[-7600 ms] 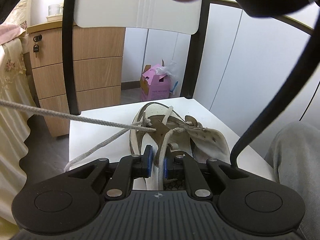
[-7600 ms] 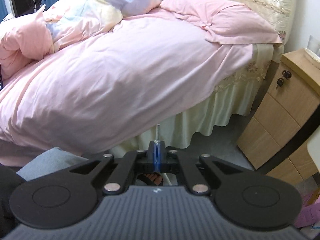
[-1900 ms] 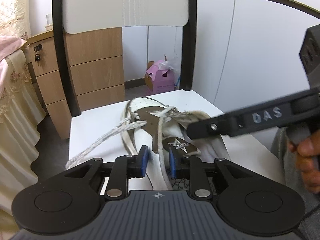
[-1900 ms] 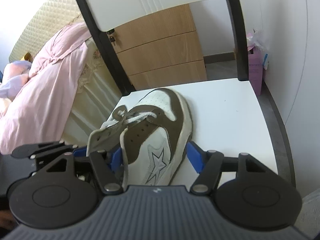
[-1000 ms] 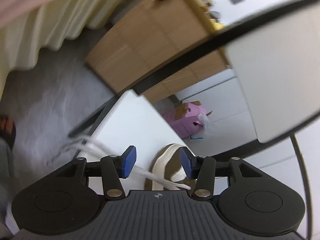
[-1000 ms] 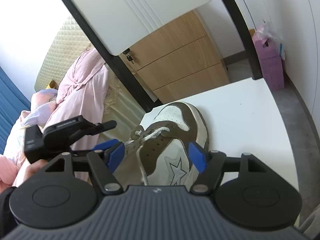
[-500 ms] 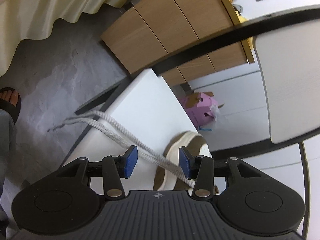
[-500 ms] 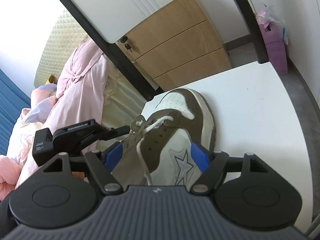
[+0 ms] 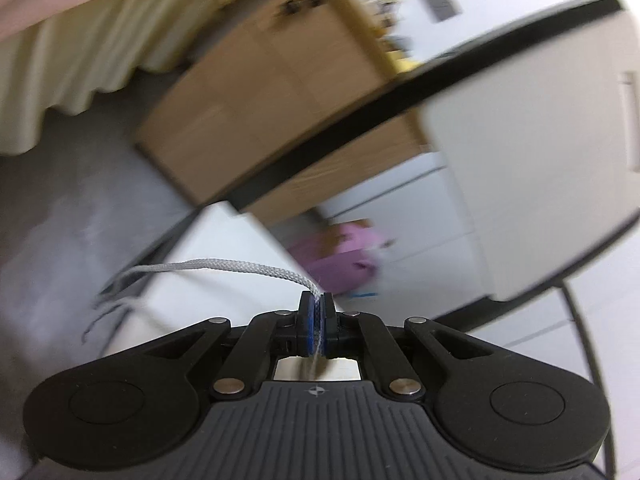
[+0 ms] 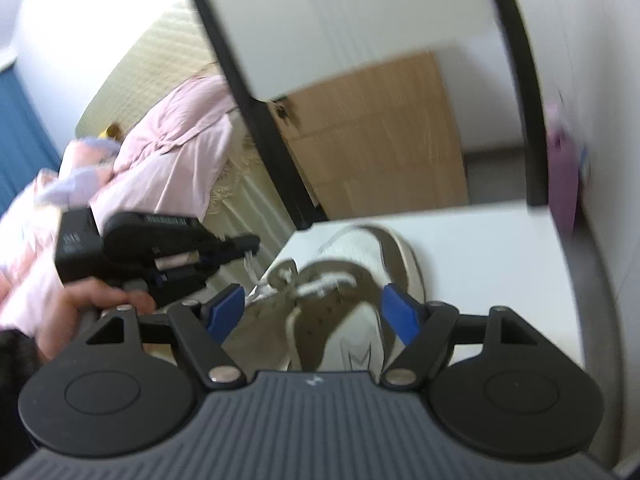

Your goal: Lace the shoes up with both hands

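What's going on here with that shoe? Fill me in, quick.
A person is lacing a brown and white shoe that lies on a white chair seat, with a handheld gripper in each hand. The left gripper has just closed its jaws on a grey-white lace off to the shoe's side. The right gripper is open, its blue pads on either side of the shoe, not pressing on it. Few eyelets look threaded yet.

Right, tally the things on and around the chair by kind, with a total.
Shoe: 1
Shoelace: 1
Chair: 1
Grippers, left gripper and right gripper: 2
Wooden drawer cabinet: 1
Pink box: 1
Total: 7
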`<state>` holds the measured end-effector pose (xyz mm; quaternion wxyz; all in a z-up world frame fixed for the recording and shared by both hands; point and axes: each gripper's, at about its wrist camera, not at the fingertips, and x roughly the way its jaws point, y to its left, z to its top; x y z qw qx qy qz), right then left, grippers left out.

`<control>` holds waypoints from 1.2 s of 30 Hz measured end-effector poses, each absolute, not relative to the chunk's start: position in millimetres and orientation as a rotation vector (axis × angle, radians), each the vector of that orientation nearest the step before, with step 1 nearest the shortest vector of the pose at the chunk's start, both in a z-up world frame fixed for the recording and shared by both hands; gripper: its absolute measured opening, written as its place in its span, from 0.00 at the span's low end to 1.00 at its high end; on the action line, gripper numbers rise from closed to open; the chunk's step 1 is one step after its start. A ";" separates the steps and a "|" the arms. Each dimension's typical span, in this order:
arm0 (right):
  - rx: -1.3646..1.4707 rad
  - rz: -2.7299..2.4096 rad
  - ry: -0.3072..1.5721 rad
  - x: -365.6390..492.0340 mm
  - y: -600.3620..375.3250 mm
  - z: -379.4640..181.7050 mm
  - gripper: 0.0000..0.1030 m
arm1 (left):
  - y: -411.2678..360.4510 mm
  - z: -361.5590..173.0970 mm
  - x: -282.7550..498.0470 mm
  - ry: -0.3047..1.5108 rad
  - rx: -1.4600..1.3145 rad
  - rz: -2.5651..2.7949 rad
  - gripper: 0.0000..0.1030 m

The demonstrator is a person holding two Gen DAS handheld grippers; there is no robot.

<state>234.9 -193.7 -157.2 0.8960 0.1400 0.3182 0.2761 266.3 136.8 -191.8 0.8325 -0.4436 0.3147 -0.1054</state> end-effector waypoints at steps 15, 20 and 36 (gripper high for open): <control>-0.059 0.748 0.616 291.5 -105.2 -143.4 0.39 | 142.7 -182.4 255.2 0.596 -0.999 -0.410 0.03; -0.083 0.807 0.609 297.7 -91.5 -145.0 0.05 | 147.9 -183.2 254.5 0.595 -1.029 -0.423 0.03; -0.240 0.809 0.612 258.6 -105.7 -135.2 0.06 | 163.6 -172.7 253.5 0.512 -1.018 -0.345 0.03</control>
